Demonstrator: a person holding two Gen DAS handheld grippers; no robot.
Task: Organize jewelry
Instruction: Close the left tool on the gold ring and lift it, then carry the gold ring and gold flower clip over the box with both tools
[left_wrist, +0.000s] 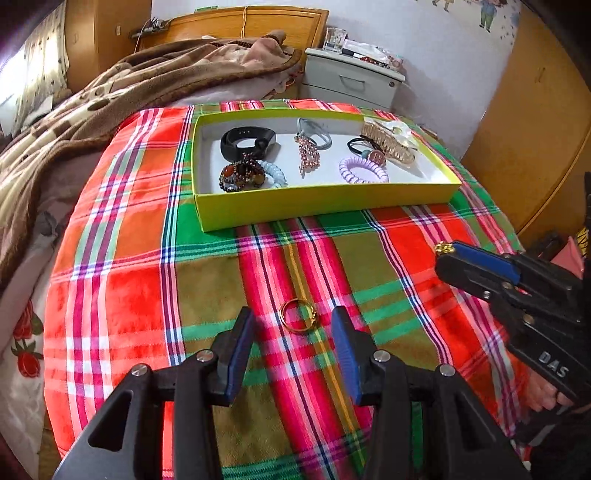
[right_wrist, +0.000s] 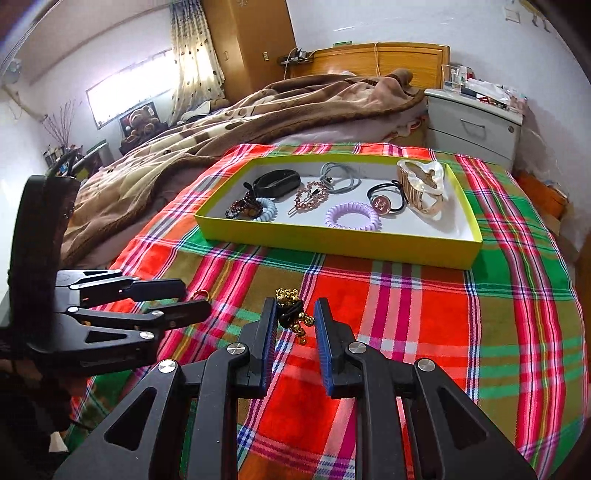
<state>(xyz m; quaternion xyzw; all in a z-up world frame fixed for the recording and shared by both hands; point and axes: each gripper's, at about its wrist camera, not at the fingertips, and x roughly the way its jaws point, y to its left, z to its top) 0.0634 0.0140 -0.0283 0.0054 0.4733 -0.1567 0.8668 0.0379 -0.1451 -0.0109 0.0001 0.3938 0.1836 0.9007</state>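
Near the bedspread's (left_wrist: 147, 295) front edge, the wide-open left gripper (left_wrist: 293, 332) flanks a gold ring (left_wrist: 298, 316), while the right gripper (right_wrist: 295, 325), half open, flanks a beaded hair tie (right_wrist: 293, 314), grasping nothing.

Black grippers (left_wrist: 293, 325), blue finger pads (left_wrist: 347, 354).

A: In the left wrist view, the right gripper (left_wrist: 448, 258) covers most of the beaded tie (left_wrist: 443, 248) at its tips.

B: And its handle runs off the right edge.

A: The ring (right_wrist: 200, 294) peeks out behind the left gripper (right_wrist: 195, 299).
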